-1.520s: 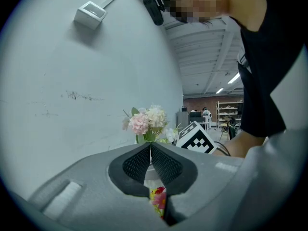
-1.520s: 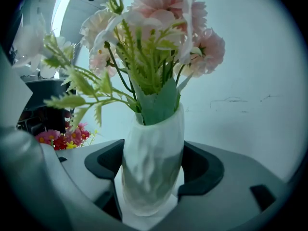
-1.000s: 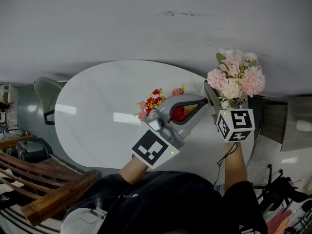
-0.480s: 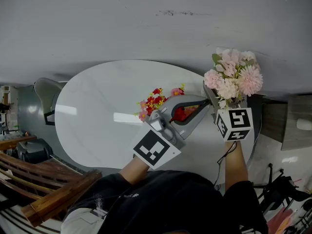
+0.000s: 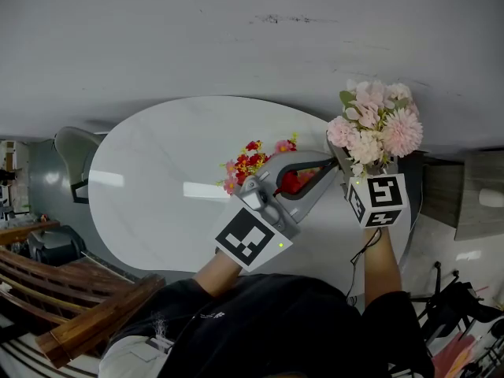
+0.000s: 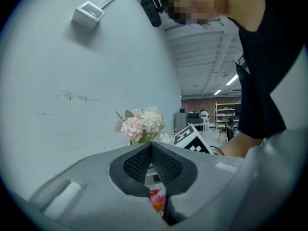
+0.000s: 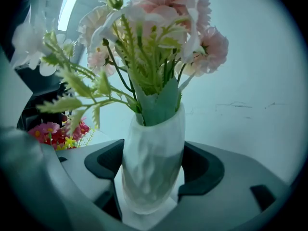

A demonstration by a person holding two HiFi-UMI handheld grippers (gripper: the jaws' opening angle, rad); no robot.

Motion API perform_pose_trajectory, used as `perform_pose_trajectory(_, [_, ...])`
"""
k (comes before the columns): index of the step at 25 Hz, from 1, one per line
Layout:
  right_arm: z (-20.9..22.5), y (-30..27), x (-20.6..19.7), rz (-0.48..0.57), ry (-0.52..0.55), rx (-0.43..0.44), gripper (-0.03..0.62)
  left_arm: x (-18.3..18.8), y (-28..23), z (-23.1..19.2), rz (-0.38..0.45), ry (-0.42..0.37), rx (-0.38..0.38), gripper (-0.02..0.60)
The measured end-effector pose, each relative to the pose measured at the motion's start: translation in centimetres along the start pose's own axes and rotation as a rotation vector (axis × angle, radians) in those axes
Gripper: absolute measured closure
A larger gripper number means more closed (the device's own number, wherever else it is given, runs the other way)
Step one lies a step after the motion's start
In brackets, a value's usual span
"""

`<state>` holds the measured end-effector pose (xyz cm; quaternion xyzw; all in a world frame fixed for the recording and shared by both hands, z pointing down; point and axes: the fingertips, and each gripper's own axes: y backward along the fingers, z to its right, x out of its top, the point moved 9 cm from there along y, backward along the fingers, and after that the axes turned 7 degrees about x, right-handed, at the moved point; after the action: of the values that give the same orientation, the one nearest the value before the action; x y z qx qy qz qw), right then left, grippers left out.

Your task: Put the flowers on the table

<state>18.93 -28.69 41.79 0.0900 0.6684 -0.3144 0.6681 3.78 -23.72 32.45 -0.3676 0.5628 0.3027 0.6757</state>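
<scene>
1. Head view shows the pink-and-cream artificial bouquet (image 5: 374, 124) a little further left than a second ago, drifting inward over the right end of the white oval table (image 5: 157, 179). The right gripper (image 5: 356, 168) has shifted with it.
2. We judge that this bouquet is being carried into place and is not yet set down. The move is small, so most of the lowering probably remains.
3. The right gripper view shows the jaws clamped on either side of the lower body of the frosted white ribbed vase (image 7: 153, 153), pads touching its walls. We cannot tell whether the vase base already touches the tabletop.
4. The left gripper (image 5: 303, 181) has not moved. Its pads (image 6: 166, 165) are pressed together at the tip, and the small bunch of red and pink flowers (image 5: 250, 164) shows in the gap just behind them. We judge that it is pinching that bunch, which sits near the table's middle, just beside the vase.
5. The vase's long axis runs along the stems. In the right gripper view it stands upright with only a slight lean, mouth and blooms up. In the head view the blooms point toward the grey wall (image 5: 236, 38), so the base must go down first.
</scene>
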Motion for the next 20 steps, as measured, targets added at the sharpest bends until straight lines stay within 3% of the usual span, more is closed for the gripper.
perform_pose_trajectory(20, [-0.17,-0.01,-0.58,-0.002,0.022,-0.011,0.226,-0.34,-0.39,-0.3,-0.008,0.011,0.001,0.583])
